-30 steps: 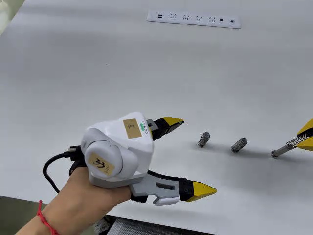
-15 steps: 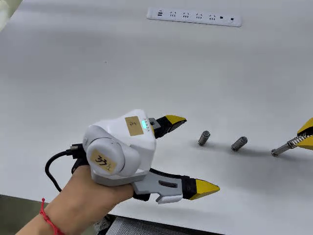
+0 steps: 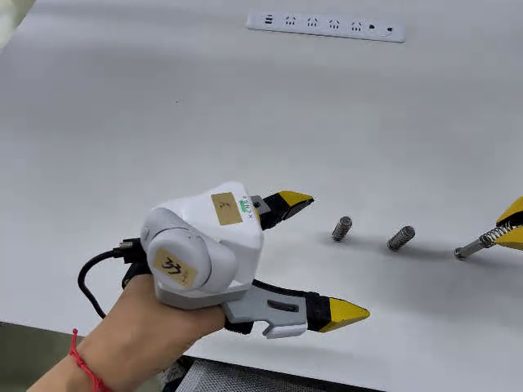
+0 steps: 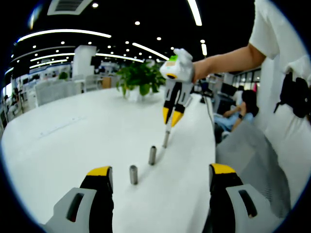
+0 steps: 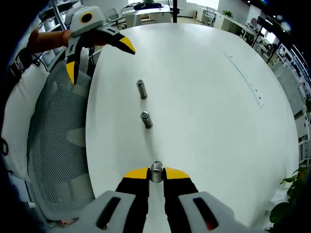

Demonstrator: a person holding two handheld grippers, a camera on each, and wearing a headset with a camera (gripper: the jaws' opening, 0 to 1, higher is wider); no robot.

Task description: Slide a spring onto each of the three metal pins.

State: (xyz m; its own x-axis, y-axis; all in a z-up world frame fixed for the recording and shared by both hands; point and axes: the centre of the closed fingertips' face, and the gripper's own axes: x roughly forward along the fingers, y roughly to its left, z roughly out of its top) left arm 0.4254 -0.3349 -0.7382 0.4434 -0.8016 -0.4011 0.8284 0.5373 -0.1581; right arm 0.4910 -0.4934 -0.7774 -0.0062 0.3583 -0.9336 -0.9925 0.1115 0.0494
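1. At the lower left of the head view, a hand (image 3: 139, 327) holds the left gripper (image 3: 320, 255). Its jaws are spread wide with nothing between them.
2. Just past its tips, on the white table (image 3: 204, 122), sit the nearer loose spring (image 3: 341, 229) and the farther loose spring (image 3: 400, 238), apart from each other. The left gripper view makes both look upright, which the head view leaves unclear.
3. At the right edge of the head view, the right gripper (image 3: 505, 231) is cut off. Its own view shows the jaws pinched tight on a spring (image 5: 156, 172).
4. The head view adds a metal pin (image 3: 466, 251) slanting from that spring down to the table.
5. Across the far side of the table lies a power strip (image 3: 325, 24). The left gripper view alone shows a plant (image 4: 141, 77).
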